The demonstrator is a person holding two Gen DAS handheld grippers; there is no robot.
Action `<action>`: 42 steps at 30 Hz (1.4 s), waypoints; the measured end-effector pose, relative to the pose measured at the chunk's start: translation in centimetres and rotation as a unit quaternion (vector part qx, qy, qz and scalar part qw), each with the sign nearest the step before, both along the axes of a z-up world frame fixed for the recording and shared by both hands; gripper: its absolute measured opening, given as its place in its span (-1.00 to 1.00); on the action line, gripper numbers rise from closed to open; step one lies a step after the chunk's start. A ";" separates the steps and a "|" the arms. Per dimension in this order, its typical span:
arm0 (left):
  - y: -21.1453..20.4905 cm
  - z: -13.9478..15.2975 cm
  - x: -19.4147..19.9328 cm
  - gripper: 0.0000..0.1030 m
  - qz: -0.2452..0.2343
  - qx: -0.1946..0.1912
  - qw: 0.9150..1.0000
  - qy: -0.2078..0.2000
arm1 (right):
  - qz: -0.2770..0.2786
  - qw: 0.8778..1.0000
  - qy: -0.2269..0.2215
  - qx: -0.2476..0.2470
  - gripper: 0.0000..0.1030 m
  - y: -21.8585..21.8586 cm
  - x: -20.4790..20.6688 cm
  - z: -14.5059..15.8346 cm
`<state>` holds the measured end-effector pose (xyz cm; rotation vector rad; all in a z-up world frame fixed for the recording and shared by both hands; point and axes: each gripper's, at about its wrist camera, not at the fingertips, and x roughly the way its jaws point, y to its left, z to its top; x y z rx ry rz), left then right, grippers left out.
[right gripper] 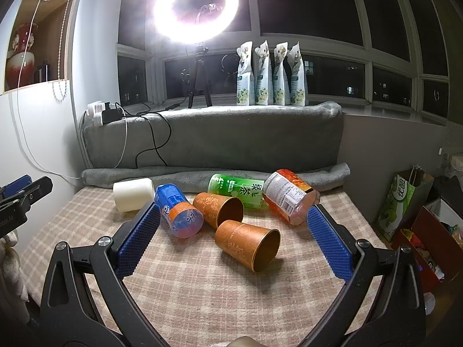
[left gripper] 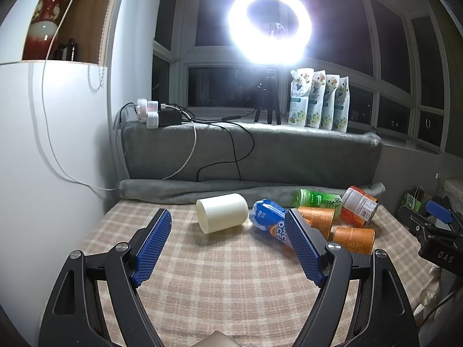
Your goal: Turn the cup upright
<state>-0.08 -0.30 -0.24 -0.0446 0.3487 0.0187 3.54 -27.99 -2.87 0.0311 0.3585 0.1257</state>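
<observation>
A cream cup (left gripper: 222, 212) lies on its side on the checked cloth, mouth toward the left; it also shows in the right wrist view (right gripper: 133, 194). Two orange cups lie on their sides: the nearer one (right gripper: 248, 243) with its mouth toward me at the right, the farther one (right gripper: 218, 208) behind it. They show in the left wrist view too (left gripper: 353, 238) (left gripper: 317, 219). My left gripper (left gripper: 228, 217) is open and empty, just short of the cream cup. My right gripper (right gripper: 233, 214) is open and empty, with the orange cups between its fingers' lines.
A blue and orange bottle (right gripper: 179, 214), a green tea bottle (right gripper: 237, 191) and an orange-labelled jar (right gripper: 290, 196) lie among the cups. A grey padded ledge (right gripper: 217, 141) with cables backs the table (right gripper: 202, 289). A ring light (right gripper: 196, 7) glares. Bags and boxes (right gripper: 405, 202) stand at the right.
</observation>
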 end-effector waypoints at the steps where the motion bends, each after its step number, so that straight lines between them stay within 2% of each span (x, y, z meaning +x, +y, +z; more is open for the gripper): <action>1: 0.0 0.0 0.1 0.56 0.000 0.000 1.000 0.001 | 0.000 1.000 0.000 0.000 1.00 0.0 0.0 0.0; 11: 0.6 -0.4 0.6 0.56 0.001 -0.004 1.000 0.009 | 0.022 1.000 0.010 -0.009 1.00 0.9 2.0 -0.3; 19: 1.7 -1.8 1.3 0.56 -0.007 -0.012 0.999 0.047 | 0.093 0.993 0.066 -0.024 1.00 2.5 7.3 -1.1; 27: 3.1 -3.5 1.0 0.56 0.003 -0.017 0.996 0.082 | 0.194 0.968 0.157 -0.032 1.00 5.6 14.4 -2.3; 31: 3.8 -4.2 1.0 0.56 0.006 -0.022 0.995 0.098 | 0.232 0.952 0.188 -0.068 1.00 8.3 17.6 -2.7; 38: 4.8 -4.9 0.9 0.56 0.017 -0.030 0.993 0.113 | 0.258 0.926 0.244 -0.126 0.97 12.8 22.3 -5.4; 42: 5.5 -4.9 0.9 0.56 0.025 -0.030 0.993 0.114 | 0.262 0.916 0.262 -0.152 0.91 14.3 23.8 -6.9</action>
